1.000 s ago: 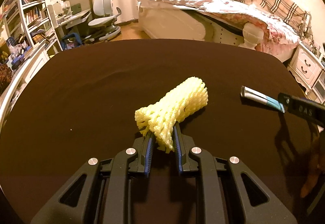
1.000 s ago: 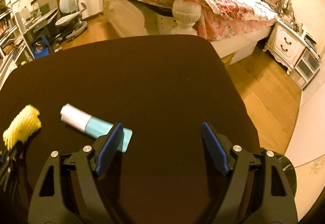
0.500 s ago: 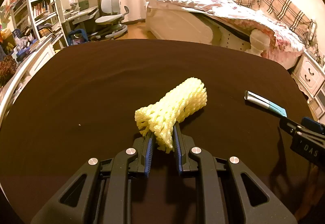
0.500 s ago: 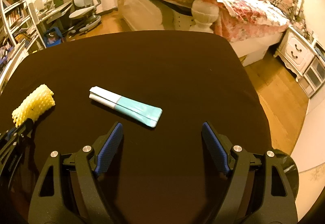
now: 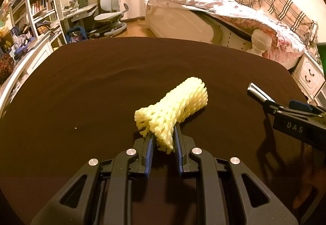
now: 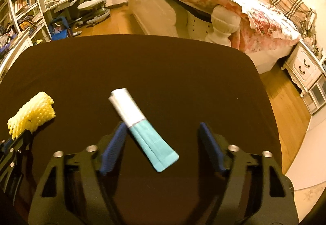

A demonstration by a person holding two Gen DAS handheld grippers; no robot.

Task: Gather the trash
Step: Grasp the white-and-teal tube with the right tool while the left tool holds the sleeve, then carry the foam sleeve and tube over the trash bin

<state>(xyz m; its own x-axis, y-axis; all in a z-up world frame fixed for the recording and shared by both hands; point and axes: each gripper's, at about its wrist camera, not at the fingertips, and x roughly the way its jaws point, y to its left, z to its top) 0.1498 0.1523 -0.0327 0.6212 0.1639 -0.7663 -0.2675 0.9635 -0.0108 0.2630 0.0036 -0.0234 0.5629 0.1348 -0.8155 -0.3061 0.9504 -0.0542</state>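
A yellow foam net sleeve (image 5: 173,108) lies on the dark table (image 5: 81,86), and my left gripper (image 5: 163,139) is shut on its near end. The same sleeve (image 6: 32,114) shows at the left of the right wrist view. A flat white-and-teal tube (image 6: 142,127) lies slanted on the table between the fingers of my right gripper (image 6: 163,133). Those jaws are closing; the left pad is beside the tube, the right pad stands apart from it. In the left wrist view the right gripper (image 5: 285,109) covers most of the tube (image 5: 256,91).
The table's right edge (image 6: 271,106) drops to a wooden floor. A bed (image 6: 203,7) with a floral quilt stands behind the table, a white nightstand (image 6: 305,70) to its right. A desk chair (image 5: 110,17) and bookshelves (image 5: 30,11) are at the back left.
My right gripper slid left until the tube lies between its fingers, and its jaws have narrowed. The left gripper keeps its hold on the foam sleeve without moving.
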